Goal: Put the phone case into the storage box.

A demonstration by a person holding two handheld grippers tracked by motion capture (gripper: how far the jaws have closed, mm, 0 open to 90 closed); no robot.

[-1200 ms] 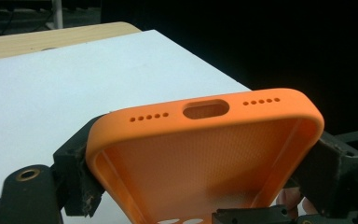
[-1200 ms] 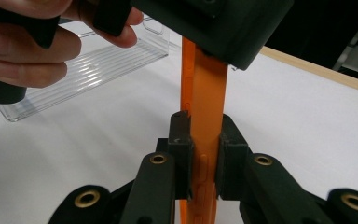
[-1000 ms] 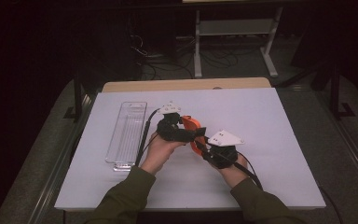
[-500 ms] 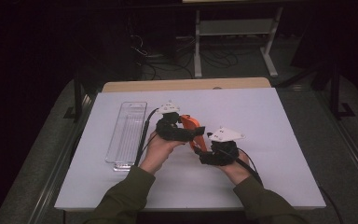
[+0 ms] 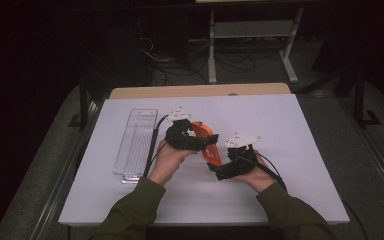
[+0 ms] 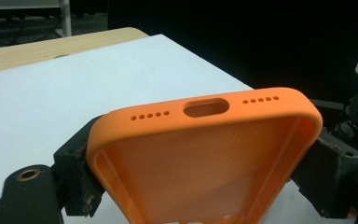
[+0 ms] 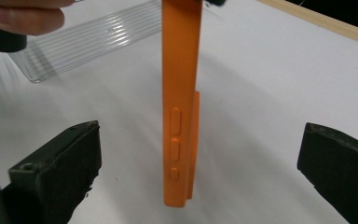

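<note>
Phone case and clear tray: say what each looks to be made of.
Phone case: probably soft silicone or rubbery plastic, matte orange; rounded edges, moulded buttons, finely textured inside. Clear tray: looks like hard see-through plastic, glossy; ribbed floor, white table showing through.

Dark room; white table top; metal shelf stand behind.
</note>
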